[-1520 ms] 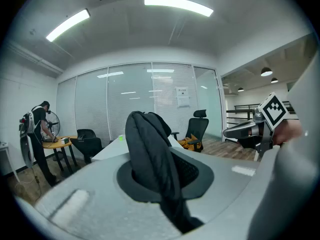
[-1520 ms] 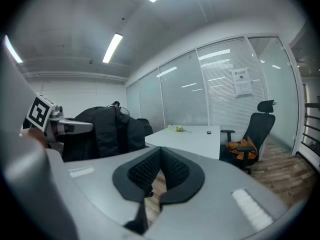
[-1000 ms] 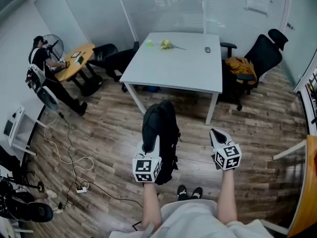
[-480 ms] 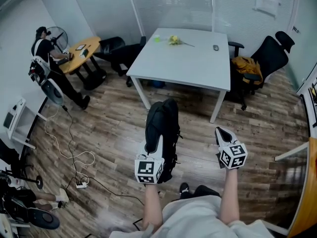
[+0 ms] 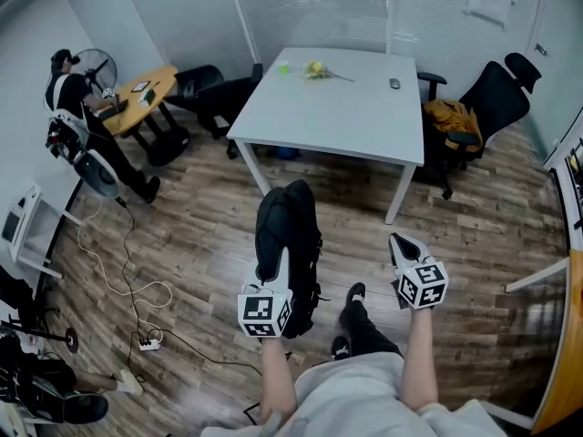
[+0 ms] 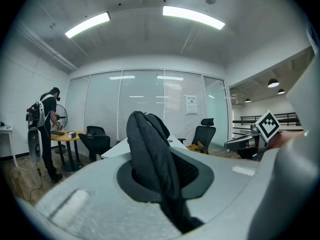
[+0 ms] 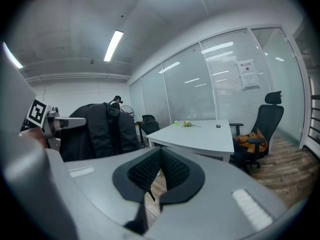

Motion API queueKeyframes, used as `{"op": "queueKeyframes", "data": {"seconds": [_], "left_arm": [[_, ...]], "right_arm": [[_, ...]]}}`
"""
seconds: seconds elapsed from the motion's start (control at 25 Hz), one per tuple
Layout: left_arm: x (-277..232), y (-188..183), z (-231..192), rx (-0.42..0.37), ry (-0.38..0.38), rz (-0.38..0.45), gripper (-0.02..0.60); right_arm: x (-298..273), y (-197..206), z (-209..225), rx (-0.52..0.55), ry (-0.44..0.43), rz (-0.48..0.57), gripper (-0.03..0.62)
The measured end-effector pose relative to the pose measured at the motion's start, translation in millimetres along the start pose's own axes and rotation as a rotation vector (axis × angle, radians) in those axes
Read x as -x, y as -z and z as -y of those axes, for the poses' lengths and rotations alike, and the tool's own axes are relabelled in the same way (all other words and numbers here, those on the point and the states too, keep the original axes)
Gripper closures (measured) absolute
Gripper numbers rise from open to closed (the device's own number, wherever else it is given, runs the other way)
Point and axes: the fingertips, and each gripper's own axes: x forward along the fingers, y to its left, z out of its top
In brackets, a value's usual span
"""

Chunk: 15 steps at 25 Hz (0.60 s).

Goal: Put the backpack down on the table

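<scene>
A black backpack point(image 5: 287, 230) hangs upright in the air over the wooden floor, short of the white table point(image 5: 337, 107). My left gripper point(image 5: 277, 264) is shut on a strap at its top; in the left gripper view the dark backpack point(image 6: 147, 144) fills the gap between the jaws of the left gripper point(image 6: 165, 184). My right gripper point(image 5: 399, 242) is level with it to the right, apart from the bag, shut with nothing in it. In the right gripper view the right gripper point(image 7: 159, 156) has its pads together, with the backpack point(image 7: 100, 129) at left and the table point(image 7: 200, 134) ahead.
On the table lie yellow flowers point(image 5: 315, 69) and a mouse point(image 5: 393, 84). A black chair with an orange garment point(image 5: 453, 119) stands at its right, more black chairs point(image 5: 208, 96) at its left. A person point(image 5: 77, 107) is at a round wooden table. Cables point(image 5: 127, 289) trail on the floor.
The person holding the grippers has stepped toward the table, one foot now ahead. The backpack and both grippers came along with it. Neither grip has changed.
</scene>
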Motion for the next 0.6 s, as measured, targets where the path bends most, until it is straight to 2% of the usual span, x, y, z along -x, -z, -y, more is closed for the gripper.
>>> {"op": "queueKeyframes", "data": {"seconds": [0.32, 0.6], "left_arm": [[-43.6, 5.5, -23.8, -0.006, 0.002, -0.003, 0.541], [-99.1, -17.2, -58.2, -0.007, 0.006, -0.007, 0.54]], "right_arm": [[-52.5, -5.4, 17.0, 0.008, -0.012, -0.003, 0.595], [-120.7, -36.8, 24.6, 0.007, -0.037, -0.009, 0.595]]}}
